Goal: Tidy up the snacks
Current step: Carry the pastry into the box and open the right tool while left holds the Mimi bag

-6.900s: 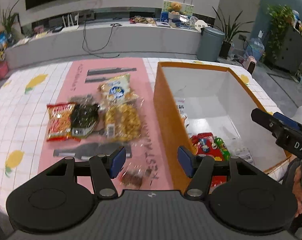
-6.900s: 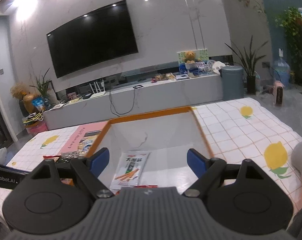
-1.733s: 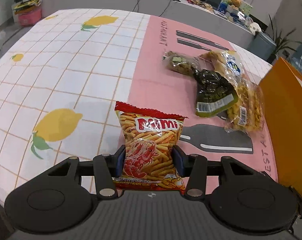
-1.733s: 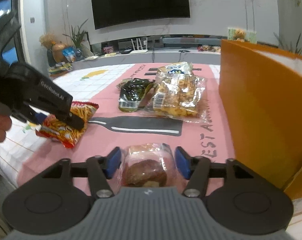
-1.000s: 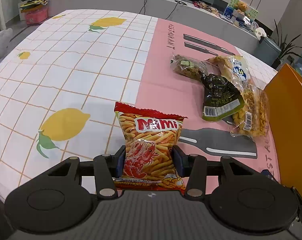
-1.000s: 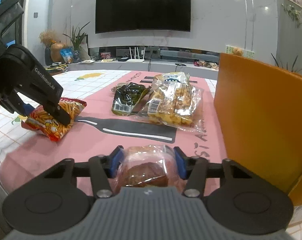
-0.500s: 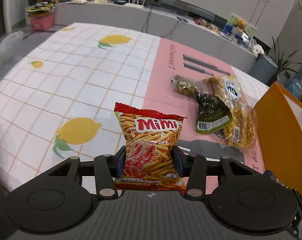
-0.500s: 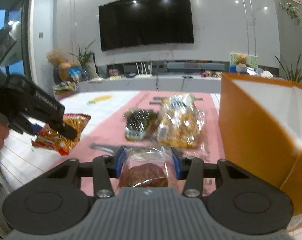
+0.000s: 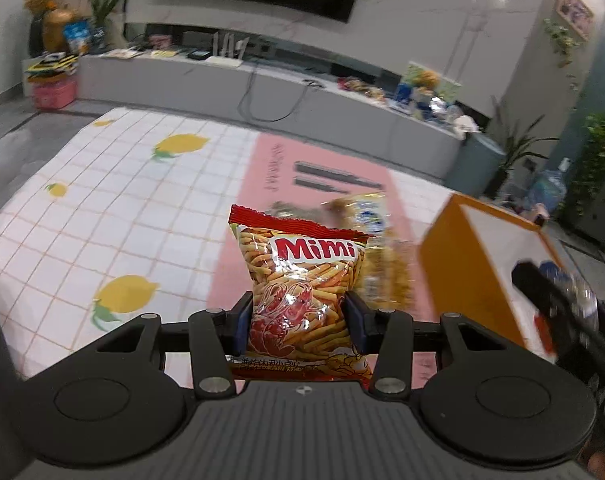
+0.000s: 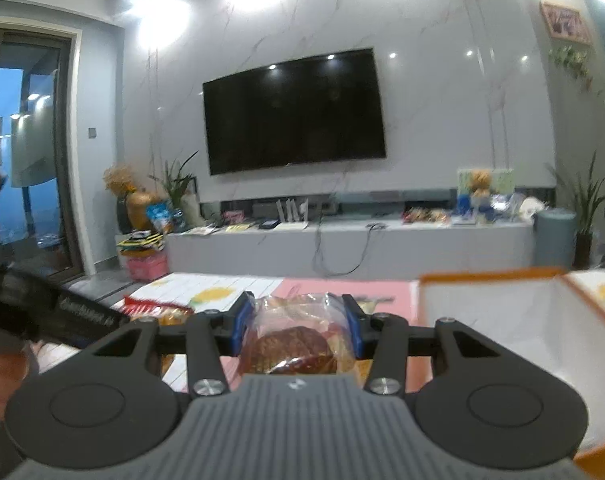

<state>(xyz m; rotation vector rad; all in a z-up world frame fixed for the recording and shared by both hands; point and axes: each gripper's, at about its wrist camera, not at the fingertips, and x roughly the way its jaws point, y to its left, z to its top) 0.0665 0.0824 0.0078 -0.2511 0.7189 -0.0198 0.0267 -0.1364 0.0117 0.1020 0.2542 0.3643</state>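
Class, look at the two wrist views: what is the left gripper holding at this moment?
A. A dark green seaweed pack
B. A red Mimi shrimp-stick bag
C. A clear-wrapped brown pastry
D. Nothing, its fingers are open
B: in the left wrist view the left gripper is shut on the red Mimi bag, while the clear-wrapped pastry sits in the right gripper.

Red-and-orange "Mimi" foil snack bag; orange cardboard box, white inside; white-gridded bench cloth, yellow lemons; pink placemat.

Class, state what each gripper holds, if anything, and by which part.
The left gripper clamps the red Mimi snack bag by its lower sides. The right gripper clamps a clear-wrapped brown pastry by its sides.
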